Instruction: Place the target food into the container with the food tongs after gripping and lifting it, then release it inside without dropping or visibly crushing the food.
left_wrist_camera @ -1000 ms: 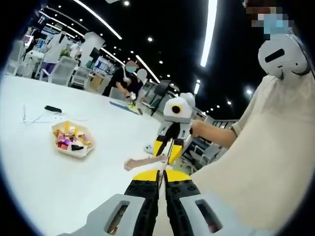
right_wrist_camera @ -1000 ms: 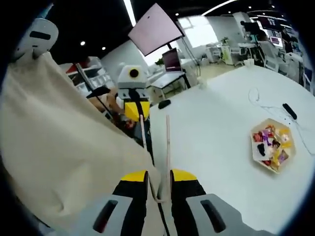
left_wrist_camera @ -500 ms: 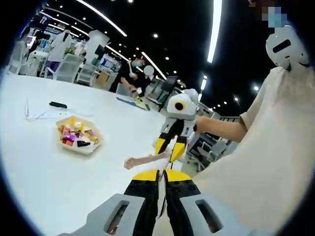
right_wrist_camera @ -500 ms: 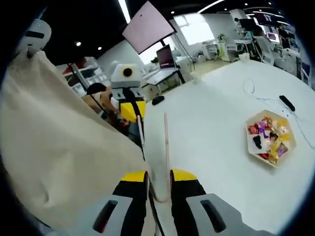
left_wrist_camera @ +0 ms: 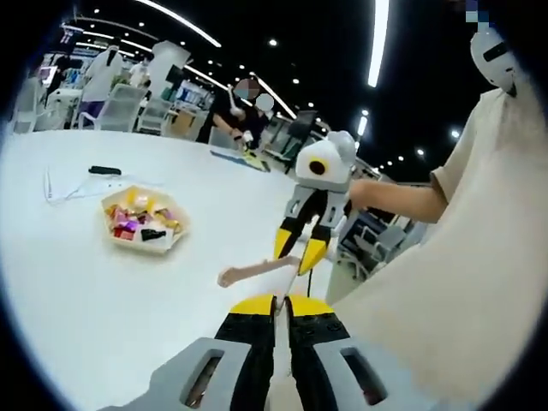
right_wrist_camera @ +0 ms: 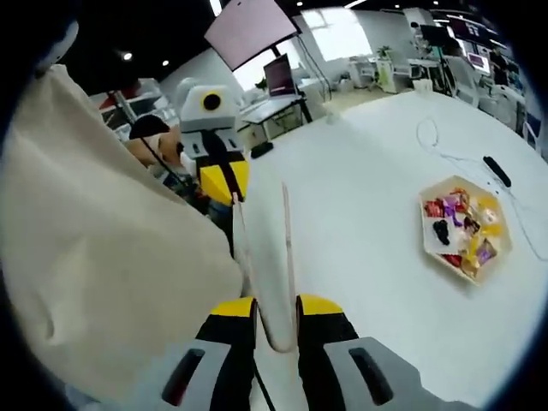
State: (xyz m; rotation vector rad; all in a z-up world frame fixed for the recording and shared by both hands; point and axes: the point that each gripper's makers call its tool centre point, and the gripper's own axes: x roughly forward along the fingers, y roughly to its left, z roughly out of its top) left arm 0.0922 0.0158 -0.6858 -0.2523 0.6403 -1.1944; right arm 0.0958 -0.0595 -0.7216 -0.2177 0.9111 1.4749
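Note:
My right gripper (right_wrist_camera: pixel 276 301) is shut on a pair of pale wooden tongs (right_wrist_camera: pixel 286 248). The bend of the tongs sits between its jaws and the two arms rise spread apart. My left gripper (left_wrist_camera: pixel 281 301) has its jaws shut. It faces the right gripper (left_wrist_camera: pixel 301 253), with the tongs (left_wrist_camera: pixel 257 272) slanting between them. In the right gripper view the left gripper (right_wrist_camera: pixel 224 181) hangs at the tip of one tong arm; whether they touch is unclear. Wrapped sweets (left_wrist_camera: pixel 141 224) (right_wrist_camera: pixel 462 233) lie in a hexagonal tray (left_wrist_camera: pixel 178 236) (right_wrist_camera: pixel 424 244) on the white table, well apart from both grippers.
A person in a beige shirt (left_wrist_camera: pixel 462 282) (right_wrist_camera: pixel 94 257) holds both grippers at the table's edge. A black bar (left_wrist_camera: pixel 104 170) (right_wrist_camera: pixel 495 171) and a thin cable (left_wrist_camera: pixel 64 193) (right_wrist_camera: pixel 437 145) lie beyond the tray. Chairs, desks and other people stand further back.
Both views have drifted, so the tray sits a little differently in each. The right gripper still holds the tongs, and the two grippers still face each other.

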